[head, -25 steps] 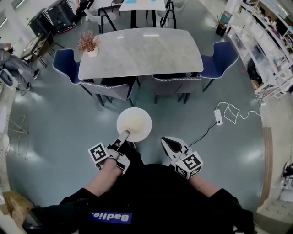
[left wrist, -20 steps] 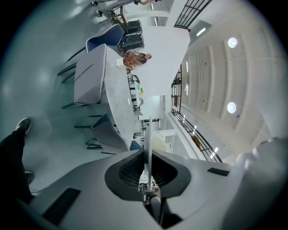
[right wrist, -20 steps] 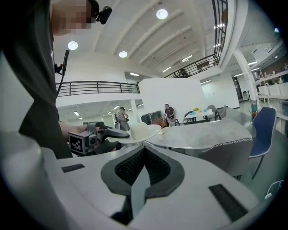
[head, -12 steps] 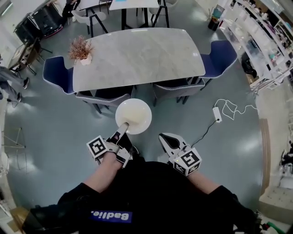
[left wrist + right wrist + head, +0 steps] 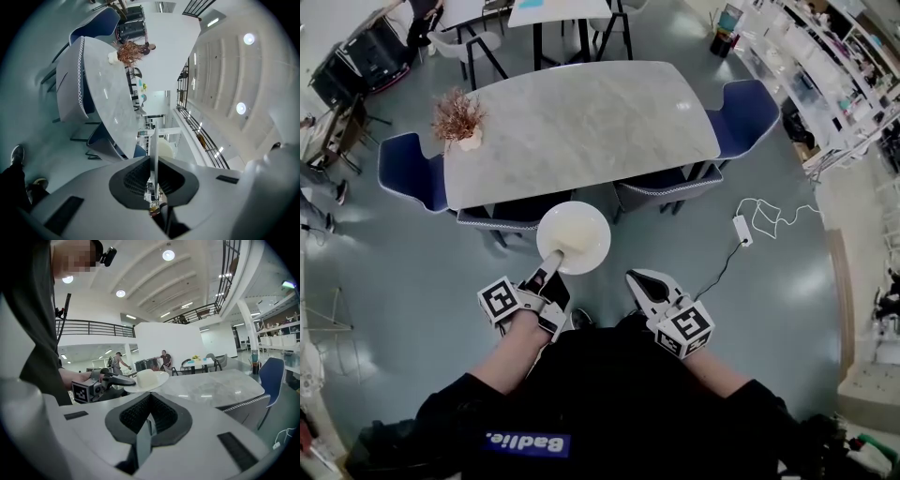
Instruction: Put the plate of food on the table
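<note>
A white plate (image 5: 574,236) with a pale mound of food is held level above the floor, just short of the grey marble table (image 5: 581,122). My left gripper (image 5: 553,256) is shut on the plate's near rim. In the left gripper view the plate (image 5: 153,150) shows edge-on between the pads, with the table (image 5: 108,93) beyond. My right gripper (image 5: 642,281) hangs to the plate's right, shut and with nothing in it. The right gripper view shows the plate (image 5: 146,378), the left gripper (image 5: 101,384) that holds it and the tabletop (image 5: 211,386).
Blue chairs (image 5: 405,169) ring the table, and two grey-backed ones (image 5: 661,186) are tucked in along its near side. A dried plant in a small pot (image 5: 455,117) stands on the table's left end. A white power strip with its cable (image 5: 741,228) lies on the floor at right.
The table and chairs have come closer in the head view. The plate stays in the left gripper, now near the table's front edge. The right gripper keeps its place.
</note>
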`<state>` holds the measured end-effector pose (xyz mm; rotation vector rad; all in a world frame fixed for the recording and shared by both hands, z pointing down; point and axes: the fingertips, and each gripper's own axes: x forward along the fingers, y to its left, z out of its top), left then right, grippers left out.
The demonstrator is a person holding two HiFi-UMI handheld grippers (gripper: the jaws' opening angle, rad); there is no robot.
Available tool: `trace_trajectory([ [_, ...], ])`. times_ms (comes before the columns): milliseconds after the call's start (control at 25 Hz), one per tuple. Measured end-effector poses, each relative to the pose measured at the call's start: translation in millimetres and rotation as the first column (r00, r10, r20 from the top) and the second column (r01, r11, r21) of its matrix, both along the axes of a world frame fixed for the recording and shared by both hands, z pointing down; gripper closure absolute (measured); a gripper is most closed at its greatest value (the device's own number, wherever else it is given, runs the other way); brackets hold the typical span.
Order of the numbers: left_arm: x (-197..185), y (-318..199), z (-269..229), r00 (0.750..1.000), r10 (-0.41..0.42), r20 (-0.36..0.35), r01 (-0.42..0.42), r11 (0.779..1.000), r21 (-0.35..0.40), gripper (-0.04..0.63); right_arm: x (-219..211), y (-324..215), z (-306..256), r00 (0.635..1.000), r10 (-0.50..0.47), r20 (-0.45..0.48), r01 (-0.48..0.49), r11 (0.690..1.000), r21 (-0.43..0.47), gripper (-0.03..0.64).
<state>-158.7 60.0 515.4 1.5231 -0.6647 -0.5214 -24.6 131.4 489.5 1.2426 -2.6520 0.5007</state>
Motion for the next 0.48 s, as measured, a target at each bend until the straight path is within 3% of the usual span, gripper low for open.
trace_trajectory([
  [480,-2,-35,2,1.0,-0.025,0.013,0.025,1.0,-0.017,0.566,-7,-50,-3,0.999,-0.036,0.023,0.036,0.999,0.012,0.606],
])
